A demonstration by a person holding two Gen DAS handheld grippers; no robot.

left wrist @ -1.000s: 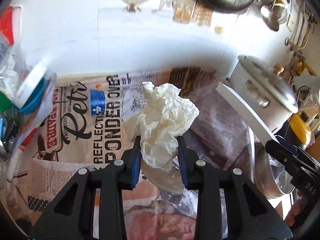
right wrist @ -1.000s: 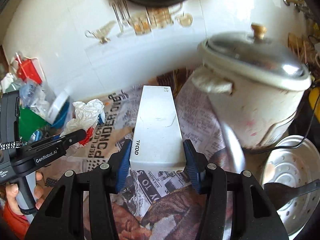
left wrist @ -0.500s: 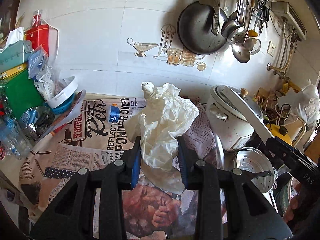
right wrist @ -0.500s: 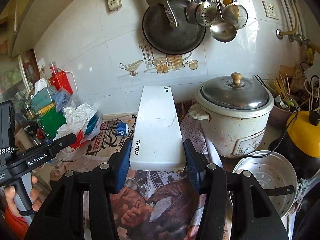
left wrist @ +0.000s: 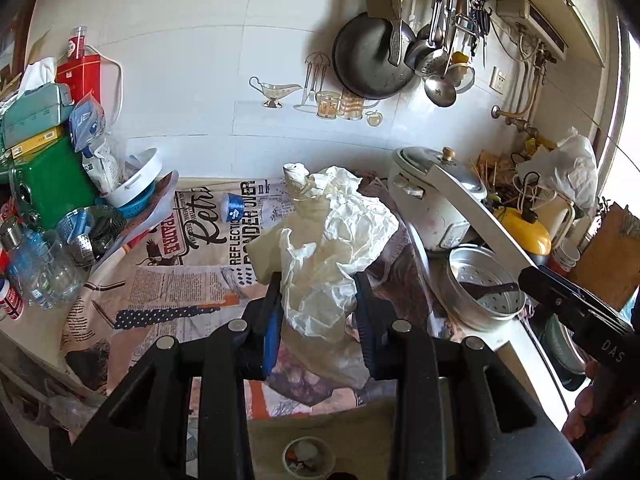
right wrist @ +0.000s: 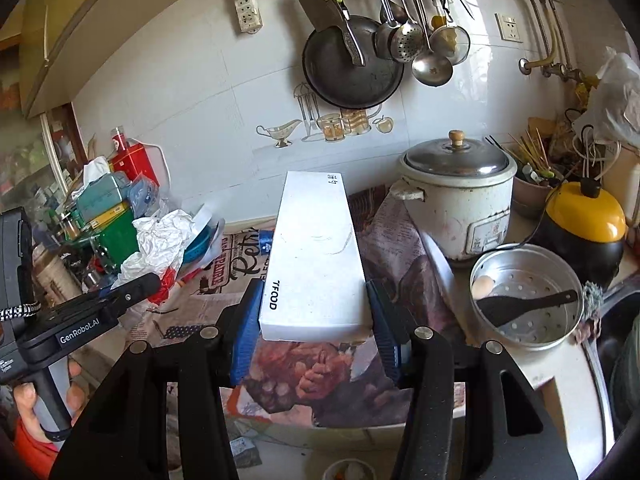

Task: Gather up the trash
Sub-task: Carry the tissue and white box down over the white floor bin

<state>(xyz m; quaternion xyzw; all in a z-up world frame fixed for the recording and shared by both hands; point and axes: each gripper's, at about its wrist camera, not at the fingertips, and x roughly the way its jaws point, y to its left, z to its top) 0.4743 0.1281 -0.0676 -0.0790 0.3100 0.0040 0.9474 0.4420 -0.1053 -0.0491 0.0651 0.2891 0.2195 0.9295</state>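
Observation:
My left gripper is shut on a crumpled wad of white plastic and paper, held up above the newspaper-covered counter. My right gripper is shut on a long flat white box printed "FOOD", which sticks out forward over the counter. In the right wrist view the left gripper shows at the left with the crumpled wad in it. The right gripper's body and the white box cross the right side of the left wrist view. A small blue cup lies on the newspaper.
A white rice cooker, a metal steamer pot with a black spatula and a yellow-black appliance stand at the right. Boxes, bottles and bowls crowd the left. A pan and ladles hang on the tiled wall.
Both grippers have drawn back and up from the counter, each keeping its grip. The wall and hanging utensils came into view, and the counter's front edge now shows below.

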